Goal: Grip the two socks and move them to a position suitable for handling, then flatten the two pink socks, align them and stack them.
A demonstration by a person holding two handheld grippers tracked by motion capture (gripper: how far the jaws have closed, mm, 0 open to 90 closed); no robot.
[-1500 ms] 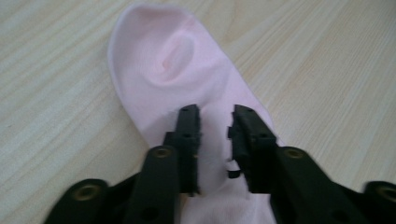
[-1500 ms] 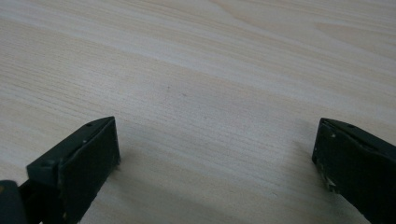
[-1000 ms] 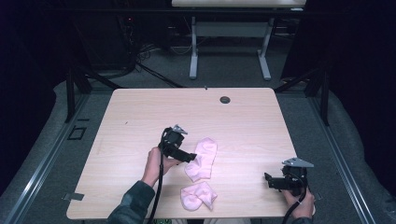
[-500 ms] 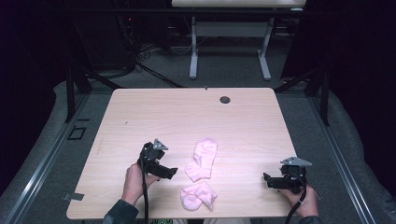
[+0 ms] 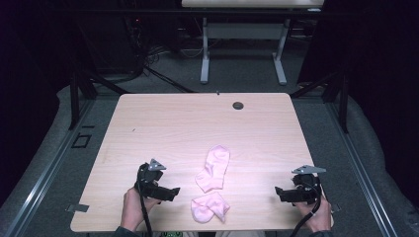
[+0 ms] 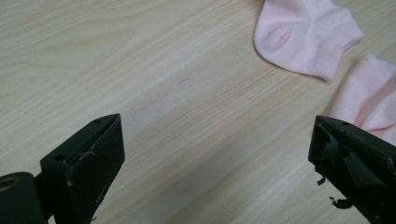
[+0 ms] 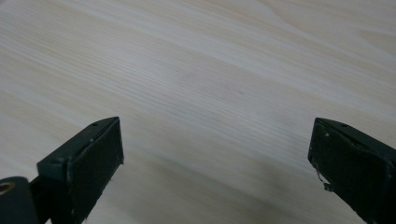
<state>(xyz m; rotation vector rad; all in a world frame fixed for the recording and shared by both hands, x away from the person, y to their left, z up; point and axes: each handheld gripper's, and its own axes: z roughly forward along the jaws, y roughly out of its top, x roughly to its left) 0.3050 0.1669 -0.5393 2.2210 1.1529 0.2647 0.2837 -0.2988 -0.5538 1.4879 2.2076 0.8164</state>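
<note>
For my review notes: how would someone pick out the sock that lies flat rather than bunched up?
On the wooden table, look near the front edge, between the two grippers. Two pink socks lie there; the flat sock is the farther one, stretched out long, while the crumpled sock sits nearer the edge.

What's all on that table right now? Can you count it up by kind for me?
Pink socks: 2 (flat sock, crumpled sock)
Hand-held claws: 2 (left claw, right claw)
Dark round table fitting: 1
Total: 5
</note>
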